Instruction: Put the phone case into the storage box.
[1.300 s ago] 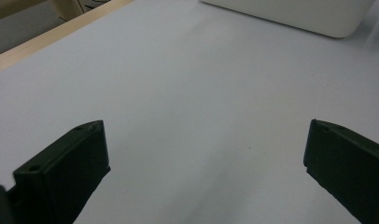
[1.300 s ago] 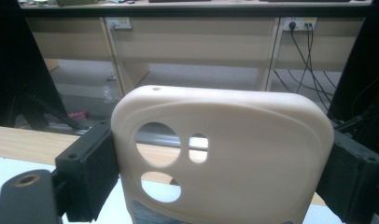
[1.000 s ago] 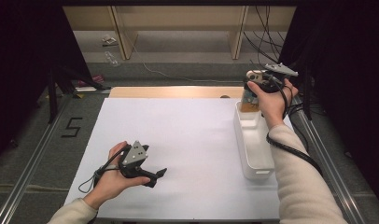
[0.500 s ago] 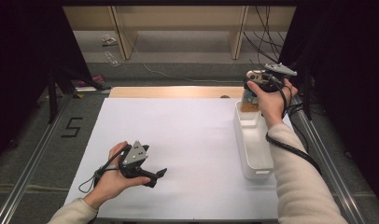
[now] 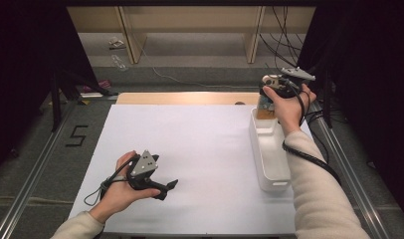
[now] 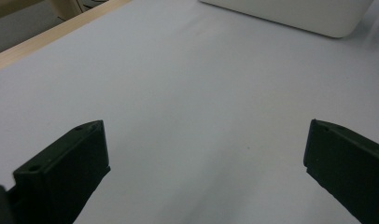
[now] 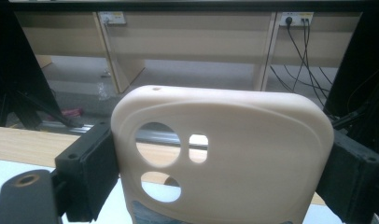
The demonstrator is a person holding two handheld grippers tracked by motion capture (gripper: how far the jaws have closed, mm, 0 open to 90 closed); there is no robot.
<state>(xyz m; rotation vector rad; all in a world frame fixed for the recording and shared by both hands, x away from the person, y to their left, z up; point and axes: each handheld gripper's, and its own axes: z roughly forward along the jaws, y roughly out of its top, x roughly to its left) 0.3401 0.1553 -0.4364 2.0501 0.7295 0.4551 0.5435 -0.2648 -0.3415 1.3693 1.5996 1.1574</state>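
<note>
My right gripper (image 7: 220, 175) is shut on a cream phone case (image 7: 243, 158), its black jaws pressing the case's two side edges. The case stands upright, camera cut-outs at its upper left. From above, the right gripper (image 5: 267, 99) holds the case (image 5: 264, 108) over the far end of a long white tray (image 5: 272, 164) at the table's right side. My left gripper (image 5: 166, 188) rests low on the white table sheet (image 5: 205, 144) near the front left. In the left gripper view the left gripper (image 6: 206, 149) is open, only bare sheet between its jaws, and the tray (image 6: 290, 14) lies ahead.
A strip of wooden table edge (image 5: 185, 98) runs along the far side of the sheet. Beyond it stand wooden shelf legs (image 5: 130, 35) and hanging cables (image 5: 282, 30). A taped "5" (image 5: 76, 135) marks the grey floor at the left. Black curtains flank both sides.
</note>
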